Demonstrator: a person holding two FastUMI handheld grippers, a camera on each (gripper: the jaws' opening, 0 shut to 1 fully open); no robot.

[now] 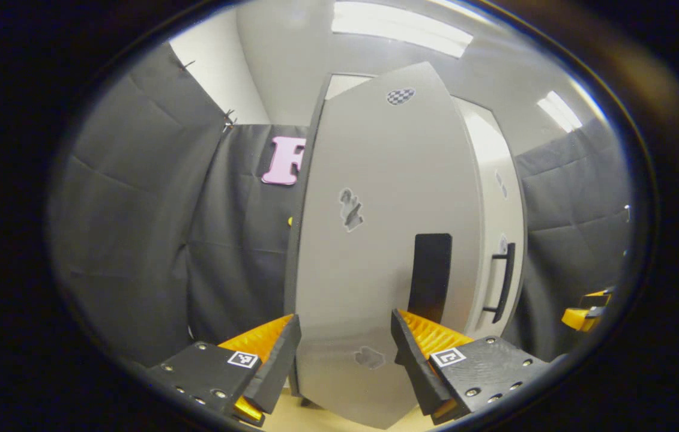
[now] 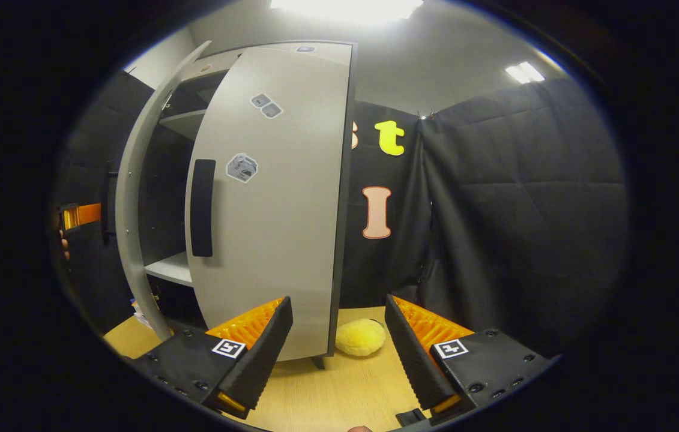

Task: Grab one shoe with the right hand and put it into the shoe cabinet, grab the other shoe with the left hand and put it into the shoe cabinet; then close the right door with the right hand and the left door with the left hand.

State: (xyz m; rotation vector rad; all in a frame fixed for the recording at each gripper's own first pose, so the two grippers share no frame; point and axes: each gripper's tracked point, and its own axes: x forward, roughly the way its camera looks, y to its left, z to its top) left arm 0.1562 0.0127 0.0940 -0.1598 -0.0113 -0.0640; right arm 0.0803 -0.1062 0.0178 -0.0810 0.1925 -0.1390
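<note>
both my grippers are spread wide with nothing between the fingers. left gripper (image 1: 345, 354) sits right up against the left door (image 1: 375, 240), which takes the middle of the left gripper view; its dark handle (image 1: 431, 276) is at about 1 o'clock from my fingertips. past it, at 3 o'clock, i see the right door (image 1: 495, 198) with its bar handle (image 1: 502, 279), and the other gripper (image 1: 585, 312) low at the far edge.

in the right gripper view, the right gripper (image 2: 339, 345) faces the right door (image 2: 279, 204), ajar, with its dark handle (image 2: 202, 207) at 10 o'clock. white shelves (image 2: 168, 267) show in the gap; the left door's edge (image 2: 129, 198) is at 9 o'clock. i can't see any shoes from here, so i can't tell if they're on a shelf. a yellow fluffy thing (image 2: 361, 337) lies on the wooden floor (image 2: 327, 396) by the cabinet foot at 12 o'clock, just past my fingertips.

i judge we're at the door-closing step, right door first. the doors look like stiff flat panels, smooth, light on hinges. no need to grip: push the flat face near the handle side, away from the hinge, slow so it doesn't bounce.
</note>
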